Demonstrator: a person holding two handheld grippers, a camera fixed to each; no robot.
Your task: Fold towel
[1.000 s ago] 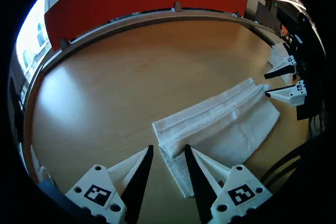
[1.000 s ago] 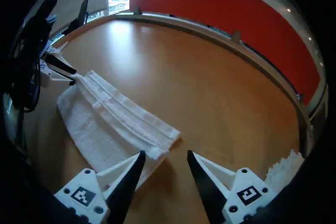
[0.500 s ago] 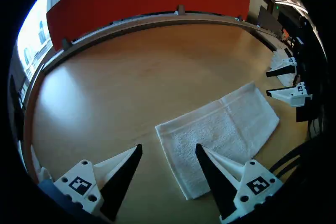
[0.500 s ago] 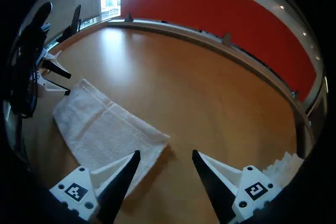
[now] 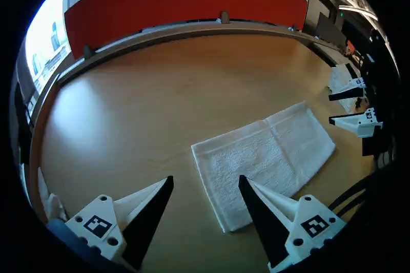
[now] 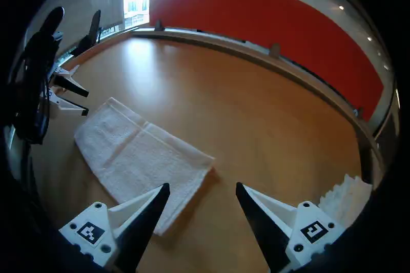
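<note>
A white towel point(image 5: 266, 155) lies folded flat in a long rectangle on the wooden table point(image 5: 154, 99). In the left gripper view my left gripper point(image 5: 206, 183) stands open just above the towel's near end, nothing between its fingers. My right gripper point(image 5: 344, 106) shows far off at the towel's other end, also open. In the right gripper view the towel point(image 6: 141, 158) lies ahead and to the left, my right gripper point(image 6: 202, 191) is open beside its near corner, and my left gripper point(image 6: 77, 101) stands open at the far end.
A red partition point(image 5: 179, 1) runs along the table's far edge. Another crumpled white cloth point(image 6: 348, 198) lies at the right near the table's rim, and it appears as the white cloth point(image 5: 341, 78) in the left gripper view. Dark chairs point(image 6: 66, 22) stand beyond the left side.
Both grippers let go of the towel's raised edge and opened wider. The lifted fold dropped, so the towel now lies flat. Both grippers drew back slightly.
</note>
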